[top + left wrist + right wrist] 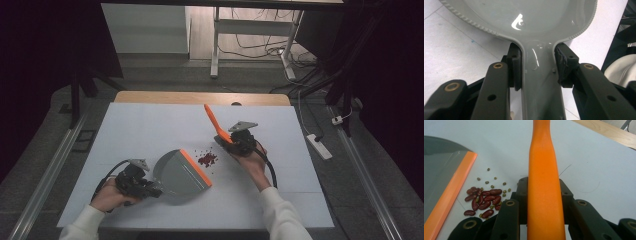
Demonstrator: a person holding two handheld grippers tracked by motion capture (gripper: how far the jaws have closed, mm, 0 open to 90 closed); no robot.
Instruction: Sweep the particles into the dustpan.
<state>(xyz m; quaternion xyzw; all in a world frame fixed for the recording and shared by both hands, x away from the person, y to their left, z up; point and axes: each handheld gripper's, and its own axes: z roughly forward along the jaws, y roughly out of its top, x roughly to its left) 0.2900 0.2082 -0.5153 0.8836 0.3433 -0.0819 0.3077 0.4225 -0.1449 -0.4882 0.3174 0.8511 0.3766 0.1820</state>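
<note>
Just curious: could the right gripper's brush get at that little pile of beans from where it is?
Probably yes: the right gripper holds the orange-handled brush right beside the beans, with bare table between.

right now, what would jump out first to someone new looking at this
The little heap of red beans mid-table, right at the orange lip of the grey dustpan, whose handle the left gripper clamps. Beside the heap, the right gripper holds a bright orange brush handle angled up and away.
</note>
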